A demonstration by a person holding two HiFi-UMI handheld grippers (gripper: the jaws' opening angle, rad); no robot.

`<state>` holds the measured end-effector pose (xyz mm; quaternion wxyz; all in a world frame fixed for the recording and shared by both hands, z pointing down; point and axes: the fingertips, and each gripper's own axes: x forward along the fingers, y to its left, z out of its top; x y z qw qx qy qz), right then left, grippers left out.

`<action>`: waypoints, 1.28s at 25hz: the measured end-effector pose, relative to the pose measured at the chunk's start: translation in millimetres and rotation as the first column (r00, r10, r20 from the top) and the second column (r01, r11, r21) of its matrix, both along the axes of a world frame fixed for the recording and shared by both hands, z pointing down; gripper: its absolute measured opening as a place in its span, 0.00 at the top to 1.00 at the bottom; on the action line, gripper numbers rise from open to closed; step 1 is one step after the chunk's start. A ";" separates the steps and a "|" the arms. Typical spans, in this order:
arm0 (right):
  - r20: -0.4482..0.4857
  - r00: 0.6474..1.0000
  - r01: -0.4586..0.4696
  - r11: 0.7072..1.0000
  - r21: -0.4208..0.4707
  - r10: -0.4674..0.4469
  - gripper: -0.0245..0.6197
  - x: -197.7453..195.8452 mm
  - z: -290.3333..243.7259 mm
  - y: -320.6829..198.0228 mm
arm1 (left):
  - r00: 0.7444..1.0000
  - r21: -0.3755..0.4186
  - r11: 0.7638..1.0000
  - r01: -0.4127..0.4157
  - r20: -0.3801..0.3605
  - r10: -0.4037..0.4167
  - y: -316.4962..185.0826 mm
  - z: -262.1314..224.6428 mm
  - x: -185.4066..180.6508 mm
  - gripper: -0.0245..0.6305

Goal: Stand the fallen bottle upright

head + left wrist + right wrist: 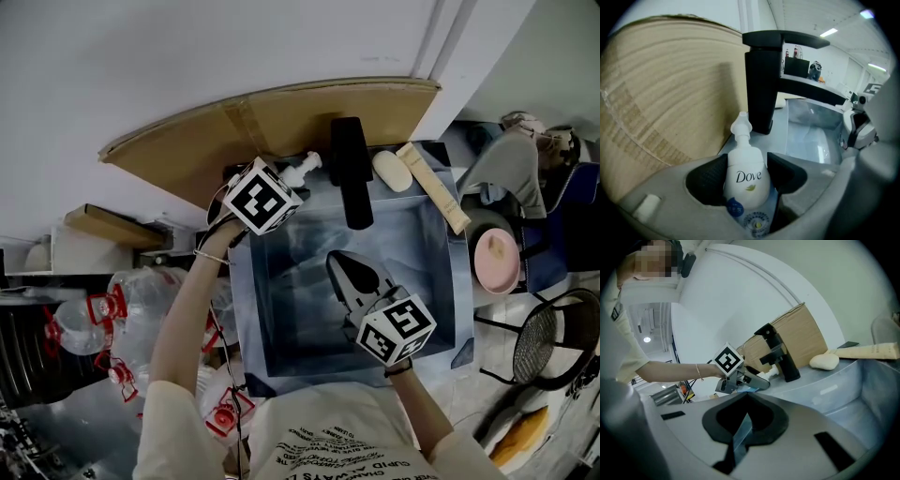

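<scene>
Nearest the head camera is the person's cream printed shirt [319, 441]. Just beyond it, the right gripper [345, 267] hangs over the basin of the square stainless-steel sink [441, 281]. Its jaws are together with nothing between them, and its marker cube is turned up toward the camera. Farther on, at the sink's back left corner, the left gripper [746, 161] points steeply down, and its black pads are clamped on either side of the white plastic pump bottle with blue lettering [746, 176]. The bottle is not upright. It lies tilted on the steel rim behind the basin, with its white pump head reaching out past the jaws toward the foot of the black angular faucet [352, 173], which stands just beside it on the same rim. To the right of the faucet, an oval cream bar of soap [392, 171] rests on the rim. Behind all of this, a curved sheet of brown cardboard [272, 122] leans against the white wall [187, 56]. Off to the sides, a heap of clear plastic bottles with red labels [112, 309] lies left of the sink and a round pink bowl [497, 261] sits to its right. The right gripper view shows the bare forearm [670, 371] that carries the left gripper reaching in from the left.
</scene>
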<state>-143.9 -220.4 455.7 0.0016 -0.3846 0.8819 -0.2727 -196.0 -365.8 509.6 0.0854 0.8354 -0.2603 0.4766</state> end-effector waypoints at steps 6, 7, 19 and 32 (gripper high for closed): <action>0.006 1.000 -0.009 1.000 0.017 0.009 0.95 3.1 -5.3 6.7 | 0.996 0.089 0.995 0.044 -0.075 -0.038 -3.5 -27.2 0.6 0.55; 0.007 1.000 -0.011 1.000 0.016 0.011 0.95 3.4 -5.6 8.6 | 0.994 0.105 0.993 0.057 -0.095 -0.047 -3.9 -32.4 0.7 0.55; -0.009 1.000 -0.027 0.999 0.025 0.027 0.95 14.2 -3.5 15.5 | 0.857 0.269 0.898 0.348 -0.478 -0.189 -13.8 -90.9 -11.9 0.55; 0.008 1.000 0.001 0.999 0.040 -0.001 0.95 3.2 7.6 3.4 | 0.663 0.411 0.665 0.623 -0.729 -0.171 -9.6 -117.7 -29.0 0.55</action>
